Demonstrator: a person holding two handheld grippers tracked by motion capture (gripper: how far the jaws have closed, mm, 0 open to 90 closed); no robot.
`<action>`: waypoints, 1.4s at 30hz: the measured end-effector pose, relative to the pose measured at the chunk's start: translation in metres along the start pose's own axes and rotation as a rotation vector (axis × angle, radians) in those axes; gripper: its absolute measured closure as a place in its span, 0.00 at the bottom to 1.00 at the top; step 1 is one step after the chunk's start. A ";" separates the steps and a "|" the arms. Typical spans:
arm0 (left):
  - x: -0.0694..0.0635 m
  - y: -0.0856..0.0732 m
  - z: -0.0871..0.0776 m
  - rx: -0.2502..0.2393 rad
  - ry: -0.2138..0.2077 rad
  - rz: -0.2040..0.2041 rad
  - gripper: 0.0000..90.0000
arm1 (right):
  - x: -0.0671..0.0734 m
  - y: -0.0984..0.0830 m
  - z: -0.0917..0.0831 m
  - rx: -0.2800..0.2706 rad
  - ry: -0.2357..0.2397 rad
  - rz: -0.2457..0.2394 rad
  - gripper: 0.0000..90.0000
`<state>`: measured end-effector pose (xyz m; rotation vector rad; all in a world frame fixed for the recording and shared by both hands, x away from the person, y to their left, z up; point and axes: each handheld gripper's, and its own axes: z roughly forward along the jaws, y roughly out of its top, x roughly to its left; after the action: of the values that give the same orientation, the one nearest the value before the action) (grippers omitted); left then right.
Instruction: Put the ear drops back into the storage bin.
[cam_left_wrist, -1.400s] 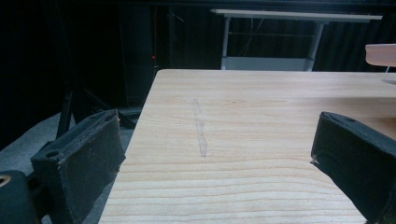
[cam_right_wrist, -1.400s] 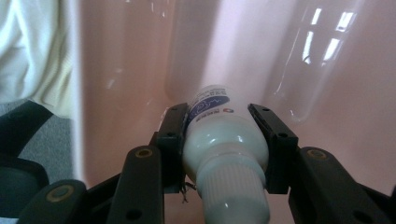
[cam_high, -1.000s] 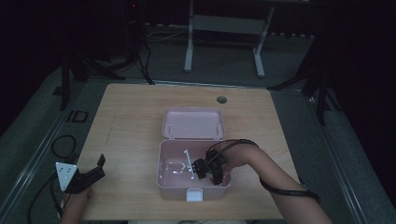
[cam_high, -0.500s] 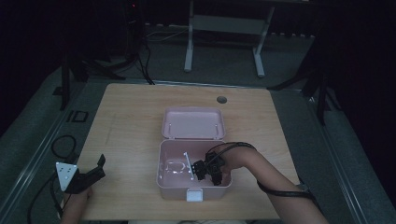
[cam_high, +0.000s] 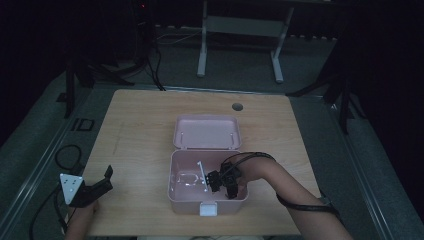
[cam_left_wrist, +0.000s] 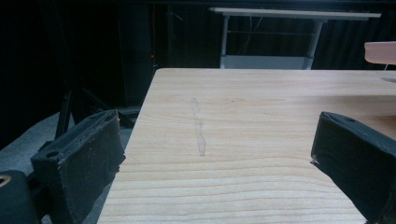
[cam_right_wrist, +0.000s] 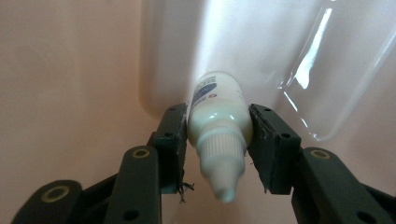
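My right gripper (cam_right_wrist: 218, 144) is clamped on a small white plastic dropper bottle (cam_right_wrist: 218, 126) inside the open pink plastic box (cam_high: 190, 202). My left gripper (cam_left_wrist: 219, 158) hangs wide open, empty, over the light wooden table (cam_left_wrist: 261, 116).

Two matte black, blocky two-jaw grippers are showing: the left gripper (cam_high: 107, 176) is carrying a grey three-cornered plate; the right gripper (cam_right_wrist: 219, 140) is showing brass-ringed pivot holes, frayed pads (cam_right_wrist: 173, 140), and a trailing black cable.

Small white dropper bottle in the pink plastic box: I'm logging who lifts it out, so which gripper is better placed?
Right. The right gripper is shut on the small white dropper bottle inside the pink plastic box; the left gripper hangs open by the table's corner.
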<state>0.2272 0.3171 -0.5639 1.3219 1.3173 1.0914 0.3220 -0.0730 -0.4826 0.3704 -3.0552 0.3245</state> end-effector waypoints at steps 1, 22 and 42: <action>0.000 0.000 0.000 0.000 0.000 0.000 0.03 | 0.000 -0.001 -0.002 -0.002 -0.006 -0.001 0.63; 0.000 0.000 0.000 -0.003 0.001 -0.001 0.03 | 0.011 -0.048 -0.085 -0.215 -0.155 0.086 0.52; 0.000 0.000 0.000 -0.006 0.005 0.001 0.03 | 0.013 -0.114 -0.097 -0.398 -0.254 0.304 0.15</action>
<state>0.2266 0.3168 -0.5641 1.3163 1.3159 1.0989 0.3392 -0.1633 -0.3640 -0.0826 -3.3094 -0.3494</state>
